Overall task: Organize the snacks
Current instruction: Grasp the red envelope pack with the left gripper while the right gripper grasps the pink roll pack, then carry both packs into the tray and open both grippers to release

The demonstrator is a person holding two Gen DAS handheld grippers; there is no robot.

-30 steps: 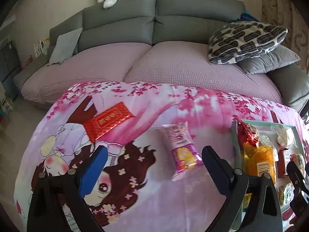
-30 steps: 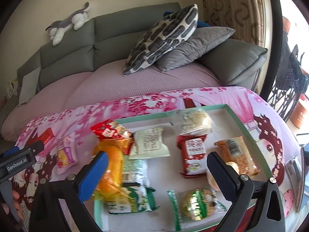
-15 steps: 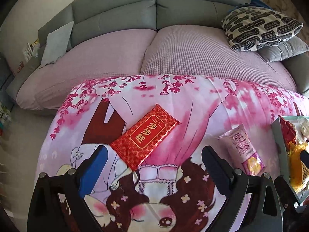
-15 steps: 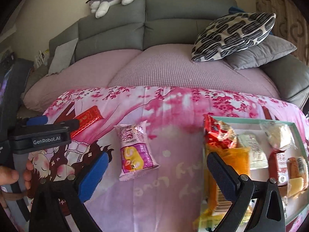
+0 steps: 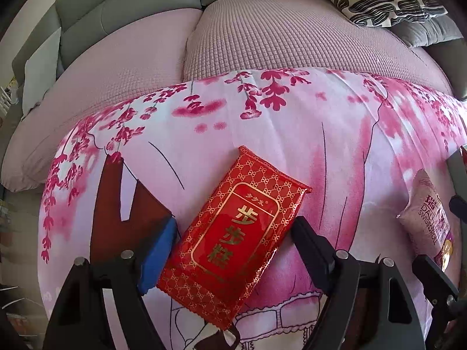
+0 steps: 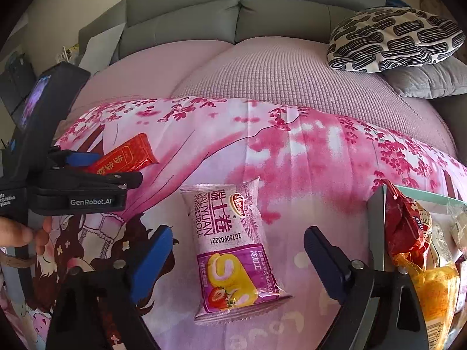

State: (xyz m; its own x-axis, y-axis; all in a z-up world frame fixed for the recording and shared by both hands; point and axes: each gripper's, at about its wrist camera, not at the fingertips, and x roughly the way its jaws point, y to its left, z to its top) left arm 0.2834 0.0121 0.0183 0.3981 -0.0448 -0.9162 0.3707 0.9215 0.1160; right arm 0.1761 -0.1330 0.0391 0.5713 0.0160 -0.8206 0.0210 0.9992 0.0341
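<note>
A red packet with gold characters (image 5: 233, 233) lies slantwise on the pink cartoon cloth (image 5: 335, 134). My left gripper (image 5: 235, 221) points down over it, one finger on each side, and its jaws are closing; the pads are close to the packet's edges without clearly pressing. A pink Swiss roll packet (image 6: 233, 248) lies between the fingers of my right gripper (image 6: 239, 233), whose jaws are closing too, with gaps on both sides. In the right wrist view the left gripper (image 6: 96, 169) straddles the red packet (image 6: 125, 157). The pink packet (image 5: 429, 218) also shows at the left wrist view's right edge.
A glass-walled tray (image 6: 376, 218) at the right holds a red bag (image 6: 405, 227), an orange packet (image 6: 435, 288) and other snacks. Behind the cloth is a grey sofa (image 6: 280, 14) with a patterned cushion (image 6: 394, 40). A person's hand (image 6: 17, 233) holds the left gripper.
Both grippers swung left and came down: the left from near the pink packet to over the red one, the right from over the tray to over the pink packet. Both jaws narrowed.
</note>
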